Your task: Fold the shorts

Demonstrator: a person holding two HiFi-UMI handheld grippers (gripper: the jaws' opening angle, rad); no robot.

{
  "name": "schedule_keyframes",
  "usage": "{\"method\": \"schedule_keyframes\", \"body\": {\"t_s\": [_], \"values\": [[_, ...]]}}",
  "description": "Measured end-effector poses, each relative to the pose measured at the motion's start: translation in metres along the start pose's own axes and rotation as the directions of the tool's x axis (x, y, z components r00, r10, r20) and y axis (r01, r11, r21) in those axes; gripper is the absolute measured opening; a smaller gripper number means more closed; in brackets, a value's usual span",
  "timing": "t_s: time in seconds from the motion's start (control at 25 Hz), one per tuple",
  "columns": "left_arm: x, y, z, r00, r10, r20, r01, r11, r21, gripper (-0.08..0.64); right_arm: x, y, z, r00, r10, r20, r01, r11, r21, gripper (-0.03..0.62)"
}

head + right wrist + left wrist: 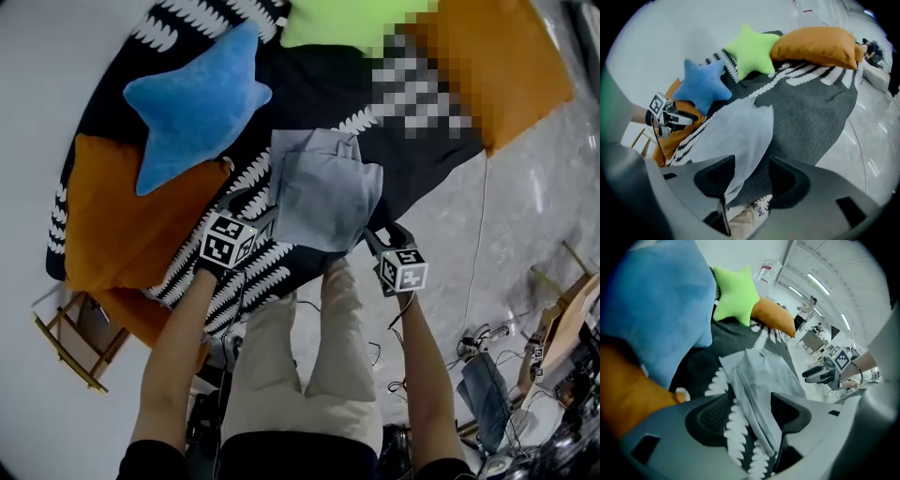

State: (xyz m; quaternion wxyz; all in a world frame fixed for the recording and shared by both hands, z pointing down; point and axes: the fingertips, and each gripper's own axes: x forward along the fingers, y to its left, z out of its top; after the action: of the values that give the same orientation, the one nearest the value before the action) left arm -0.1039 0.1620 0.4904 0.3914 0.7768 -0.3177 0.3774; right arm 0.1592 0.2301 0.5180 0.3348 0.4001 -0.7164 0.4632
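Shorts (323,202): pale grey-blue, folded into a compact, roughly rectangular stack. They lie flat on the dark cover (309,89) with the white leaf pattern, near its front edge, just ahead of the person's beige trouser legs (309,356).

Left gripper (752,413): jaws well apart. The left edge of the stack, with its layered folds, runs between them. Neither pad presses on the cloth, so nothing is gripped. In the head view it sits at the stack's near left corner, pointing steeply down.

Right gripper (752,176): jaws moderately apart. The near right corner of the stack lies between them, closer to the left-hand jaw, with cover showing in the rest of the gap. No clamp on the cloth. In the head view it sits at the near right corner, level with the other gripper.

Surroundings:
- blue star cushion (197,98) on the cover, up and left of the stack, apart from it
- green star cushion (347,19) at the far edge
- orange pillow (502,66) at far right
- second orange cushion (122,225) on the left, partly under the blue star
- grey floor (487,244) to the right, with a thin cable across it
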Motion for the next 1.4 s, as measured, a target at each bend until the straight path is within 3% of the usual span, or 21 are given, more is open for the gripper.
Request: {"method": "schedule_keyframes", "body": {"t_s": [0.12,0.2,0.32,0.44,0.56,0.6,0.72,0.92,1.16,1.4], "values": [[0.040,0.012,0.072,1.000,0.001,0.025,-0.001,1.000,0.021,0.287,0.008,-0.036,0.066,0.997,-0.027,0.076,0.024,0.999,0.047,0.226],[0.063,0.021,0.094,1.000,0.016,0.001,-0.016,0.998,0.056,0.271,0.024,-0.045,0.093,0.995,-0.031,0.097,0.027,0.999,0.045,0.221],[0.086,0.018,0.081,0.998,0.008,-0.062,0.000,0.991,0.137,0.239,0.048,-0.042,0.099,0.997,-0.012,0.080,0.012,1.000,-0.003,0.198],[0.103,0.014,0.062,0.994,0.002,-0.107,0.013,0.990,0.142,0.201,0.061,-0.045,0.095,0.999,-0.010,0.050,0.014,0.996,-0.094,0.171],[0.105,0.029,0.066,0.994,0.035,-0.107,-0.018,0.987,0.157,0.041,0.073,-0.049,0.104,0.998,-0.048,0.029,0.052,0.987,-0.154,0.047],[0.103,0.035,0.068,0.994,0.046,-0.104,-0.028,0.985,0.171,0.025,0.076,-0.047,0.108,0.998,-0.053,0.016,0.055,0.984,-0.169,0.020],[0.090,0.038,0.077,0.996,0.043,-0.077,-0.028,0.982,0.188,0.018,0.073,-0.044,0.119,0.999,-0.052,0.002,0.051,0.981,-0.188,0.018],[0.050,0.051,0.122,0.998,0.044,0.040,-0.052,0.974,0.220,0.017,0.051,-0.029,0.166,0.993,-0.030,0.116,0.050,0.983,-0.175,0.018],[0.026,0.061,0.150,0.984,0.103,0.143,-0.127,0.976,0.176,0.016,0.039,-0.029,0.194,0.981,-0.042,0.187,0.086,0.969,-0.231,0.018],[0.061,0.080,0.122,0.978,0.197,0.064,-0.206,0.958,0.197,0.017,0.081,-0.039,0.195,0.985,-0.116,0.128,0.146,0.953,-0.264,0.020]]}}
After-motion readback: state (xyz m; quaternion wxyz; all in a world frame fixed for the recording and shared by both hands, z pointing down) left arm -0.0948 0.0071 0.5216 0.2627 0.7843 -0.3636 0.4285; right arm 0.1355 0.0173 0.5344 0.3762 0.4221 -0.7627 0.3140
